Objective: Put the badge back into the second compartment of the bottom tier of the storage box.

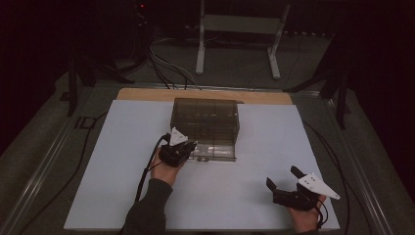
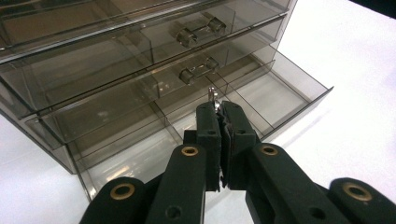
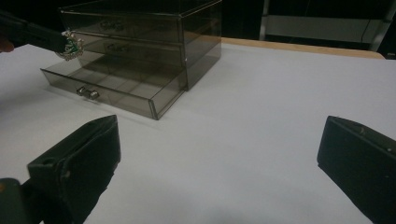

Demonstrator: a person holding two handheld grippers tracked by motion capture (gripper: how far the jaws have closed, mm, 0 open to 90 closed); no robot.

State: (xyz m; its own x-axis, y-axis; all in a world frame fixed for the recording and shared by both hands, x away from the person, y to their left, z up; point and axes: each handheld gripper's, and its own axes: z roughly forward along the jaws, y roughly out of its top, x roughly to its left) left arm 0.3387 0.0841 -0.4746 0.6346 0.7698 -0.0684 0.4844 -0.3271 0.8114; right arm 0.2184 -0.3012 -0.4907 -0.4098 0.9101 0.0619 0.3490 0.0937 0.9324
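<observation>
Smoky drawers showing against a white sheet

The drawer box [image 1: 205,120] is showing smoky grey-brown, see-through plastic, with silver handles [image 2: 200,29] glinting on its fronts. The sheet [image 1: 244,191] under it is looking plain white, while a tan wooden strip [image 1: 147,94] is showing along the table's far edge. Both the left gripper [image 2: 219,108] and the right gripper [image 1: 284,180] are showing black, with brass-coloured rivets [image 2: 189,150] shining on the left one. The brooch [image 3: 70,45] is glinting silver and green.

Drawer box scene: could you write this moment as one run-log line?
left gripper: shut on brooch | over open bottom drawer | right gripper: open, resting on table
</observation>
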